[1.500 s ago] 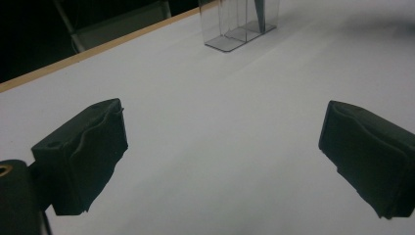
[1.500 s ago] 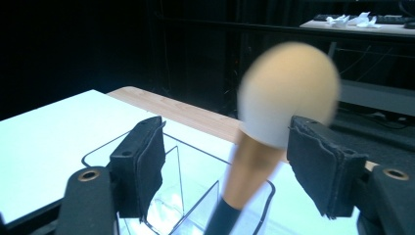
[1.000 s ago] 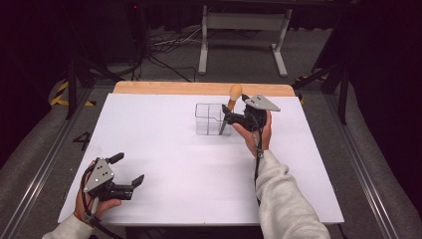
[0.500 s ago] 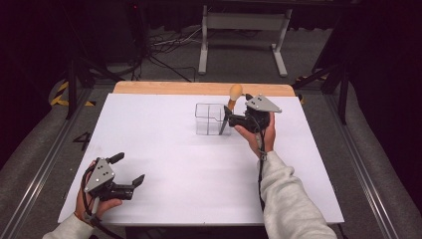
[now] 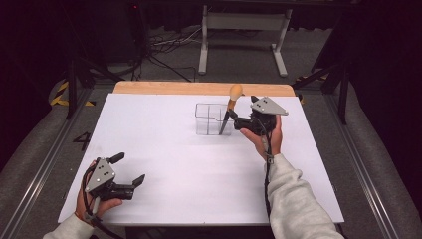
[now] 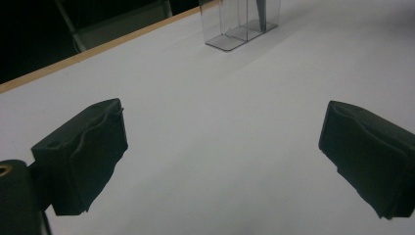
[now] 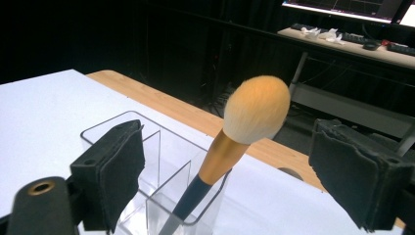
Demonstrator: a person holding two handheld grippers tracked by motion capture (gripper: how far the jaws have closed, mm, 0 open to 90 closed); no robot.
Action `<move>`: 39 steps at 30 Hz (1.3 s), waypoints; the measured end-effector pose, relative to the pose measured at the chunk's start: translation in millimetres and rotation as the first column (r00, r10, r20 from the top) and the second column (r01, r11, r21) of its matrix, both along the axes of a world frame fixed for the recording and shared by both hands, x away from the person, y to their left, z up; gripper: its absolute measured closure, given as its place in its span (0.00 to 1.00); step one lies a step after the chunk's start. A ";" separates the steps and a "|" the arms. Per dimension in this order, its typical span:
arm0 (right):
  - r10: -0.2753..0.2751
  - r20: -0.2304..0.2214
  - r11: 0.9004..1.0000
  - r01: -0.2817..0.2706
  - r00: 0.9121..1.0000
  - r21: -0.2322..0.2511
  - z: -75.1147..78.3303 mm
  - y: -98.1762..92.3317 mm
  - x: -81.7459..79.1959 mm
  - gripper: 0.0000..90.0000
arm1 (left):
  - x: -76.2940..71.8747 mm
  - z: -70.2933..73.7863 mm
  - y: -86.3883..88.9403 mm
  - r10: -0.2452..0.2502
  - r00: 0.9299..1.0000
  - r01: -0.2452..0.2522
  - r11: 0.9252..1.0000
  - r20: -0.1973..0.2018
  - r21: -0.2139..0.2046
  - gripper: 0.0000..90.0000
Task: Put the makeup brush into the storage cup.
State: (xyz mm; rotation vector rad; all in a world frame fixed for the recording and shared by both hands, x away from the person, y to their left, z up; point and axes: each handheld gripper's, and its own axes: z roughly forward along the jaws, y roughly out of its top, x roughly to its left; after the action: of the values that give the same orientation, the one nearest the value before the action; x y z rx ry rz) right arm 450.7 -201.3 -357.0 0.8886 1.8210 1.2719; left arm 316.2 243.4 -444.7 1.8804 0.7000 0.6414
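Surface (image 5: 164,149) was plain white, with a light wood strip (image 5: 164,88) along the far edge. Organizer (image 5: 209,119) was clear, colourless plastic. Brush (image 7: 230,147): cream-orange bristles, gold ferrule, dark blue handle. Both grippers, left gripper (image 5: 128,172) and right gripper (image 5: 233,115), had black pads and grey top plates. Sleeve (image 5: 293,199) was light grey.

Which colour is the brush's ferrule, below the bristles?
Golden orange, on the brush; the right gripper view shows it best.

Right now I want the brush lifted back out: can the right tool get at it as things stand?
Probably yes. The right tool stands open, level with the brush, which leans out of the clear organizer; nothing sits between them.
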 end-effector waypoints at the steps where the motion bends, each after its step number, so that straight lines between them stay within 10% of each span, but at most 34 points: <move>1: 0.002 -0.004 1.000 -0.002 1.000 -0.003 -0.3 -1.0 -1.5 0.16 | -0.1 0.0 0.0 0.000 1.000 0.000 1.000 0.001 0.000 0.05; 39: 0.024 0.005 0.999 -0.024 1.000 -0.021 -2.9 -27.0 -31.7 0.16 | -0.8 -0.1 0.5 -0.001 1.000 0.001 1.000 0.009 -0.005 0.04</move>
State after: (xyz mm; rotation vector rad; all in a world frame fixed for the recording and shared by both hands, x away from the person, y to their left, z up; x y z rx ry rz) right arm 419.0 -228.3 -359.9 0.8532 1.8427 1.2662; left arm 315.5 243.9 -444.9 1.8719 0.6943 0.6469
